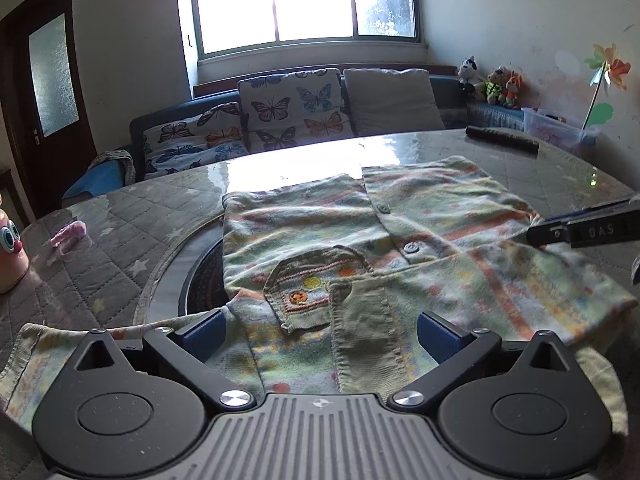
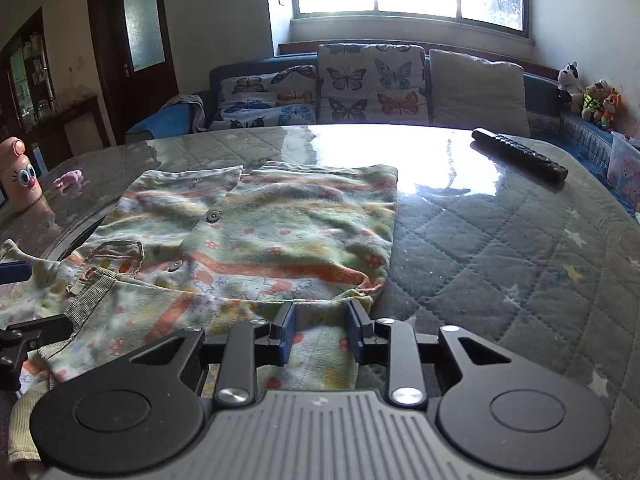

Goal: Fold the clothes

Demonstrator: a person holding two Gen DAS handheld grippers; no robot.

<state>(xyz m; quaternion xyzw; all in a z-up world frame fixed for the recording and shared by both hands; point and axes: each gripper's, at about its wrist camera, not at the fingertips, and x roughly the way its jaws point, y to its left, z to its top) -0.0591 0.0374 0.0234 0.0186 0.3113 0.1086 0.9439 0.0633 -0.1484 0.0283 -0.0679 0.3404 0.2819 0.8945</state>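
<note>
— Hovering low over a child's patterned cardigan (image 1: 360, 240), the left gripper (image 1: 320, 334) has its blue-padded fingers spread wide above the ribbed cuff (image 1: 362, 336), gripping nothing. What of the other hand?

— The right gripper (image 2: 321, 334) sits at the garment's near right edge, its fingers (image 2: 287, 334) parted with a strip of the fabric lying between them, the pads not pressed onto it. The cardigan lies spread flat in the middle of the table (image 2: 500, 240), a sleeve folded across its front beside the small knitted pocket (image 1: 316, 280).

— And the surface itself?

— A glossy top over a grey quilted cover with pale stars, catching strong glare from the window (image 1: 304, 0). A dark round inset (image 1: 204, 276) shows just under the garment's left side. A black remote control (image 2: 520, 156) lies well apart on the far right; a small pink item (image 1: 69, 233) and a pink big-eyed toy bottle (image 2: 22, 174) stand off to the left.

— Beyond the table?

— A blue sofa (image 1: 180, 114) carrying butterfly-print cushions (image 1: 292, 104) and a plain grey one (image 1: 392, 96), three plush toys (image 1: 490, 82) in the right corner, a paper pinwheel (image 1: 608, 68) against the wall, and a dark wooden door (image 1: 48, 92) with frosted glass at left.
</note>
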